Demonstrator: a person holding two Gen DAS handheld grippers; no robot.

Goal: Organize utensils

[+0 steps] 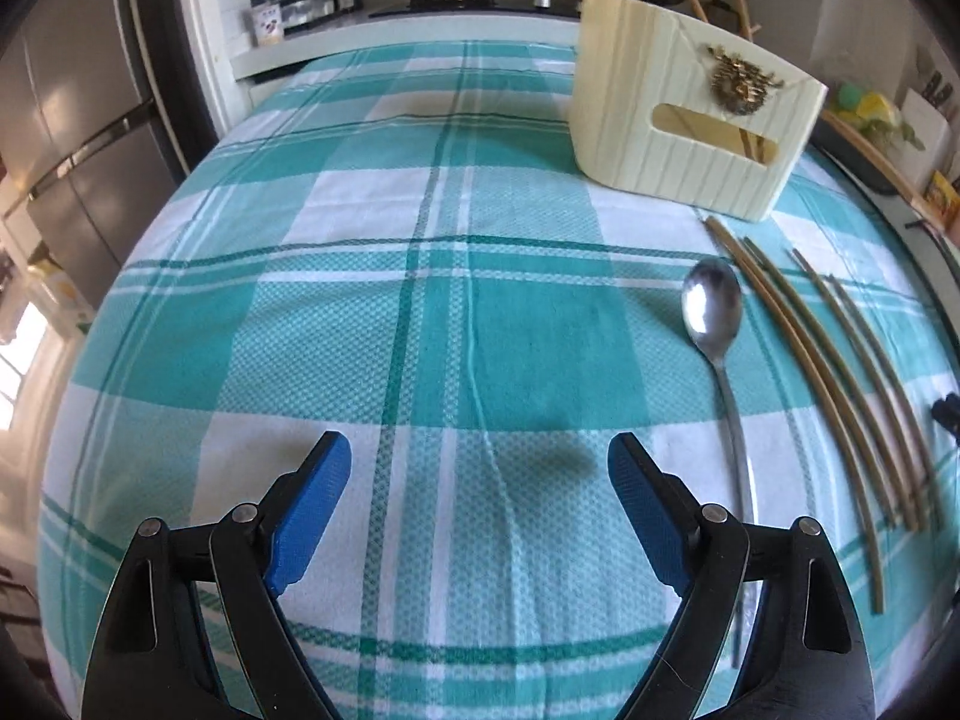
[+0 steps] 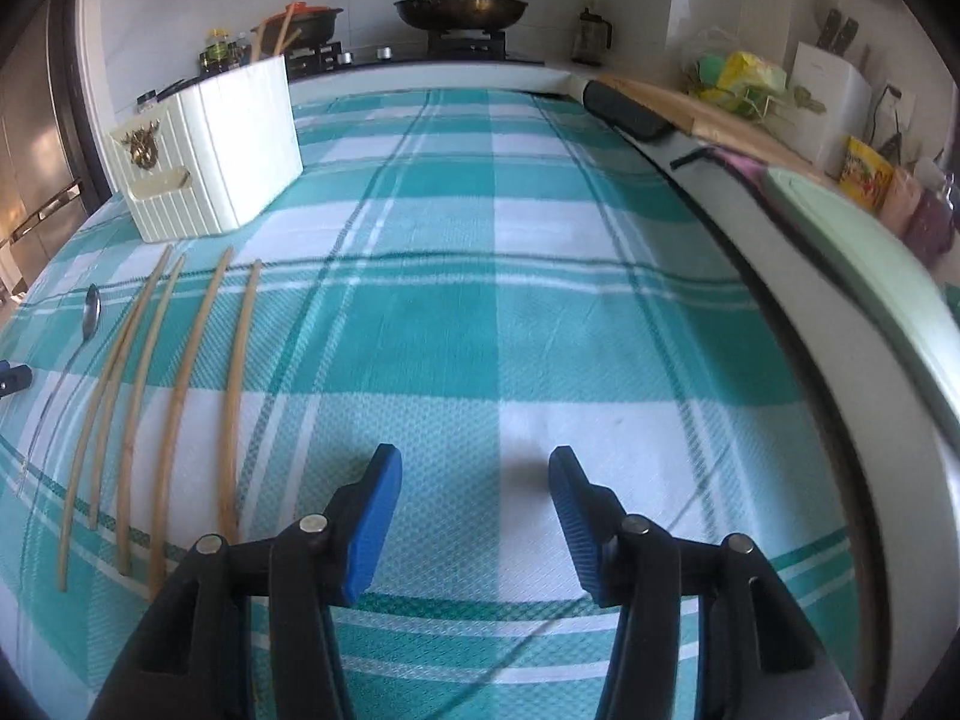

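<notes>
Tablecloth (image 1: 360, 312): woven cotton with a fine waffle texture, checked in teal, pale aqua and white, with thin dark-green lines; it covers the whole work surface, with a faint crease running down its middle.

Left gripper (image 1: 479, 468): black hinged arms, blue ribbed pads (image 1: 312, 510); jaws spread wide, holding nothing, poised over bare cloth.

Spoon (image 1: 714, 324): polished steel, oval bowl facing up, long slim handle running toward the camera and passing under the left gripper's right-hand arm. It lies flat on the cloth, just left of the chopsticks.

Chopsticks (image 1: 840, 372): five slender sticks of pale bamboo or wood, matte, lying roughly parallel on the cloth, tips pointing toward the holder. In the right wrist view they sit at far left (image 2: 180, 396), with the spoon (image 2: 91, 309) beyond them.

Utensil holder (image 1: 678, 114): cream rectangular box with vertical ribbing, a slot handle cut in one end and a small gold ornament above it. It stands upright at the far side of the cloth, near the chopstick tips. Wooden sticks rise above its rim and show through the slot; what else it holds is hidden.

Right gripper (image 2: 477, 480): same build, blue pads (image 2: 375, 516) parted wide, empty, over bare cloth to the right of the chopsticks.

Background: stove with a dark lidded pan (image 2: 462, 9) and an orange-lidded pot (image 2: 303, 21).
</notes>
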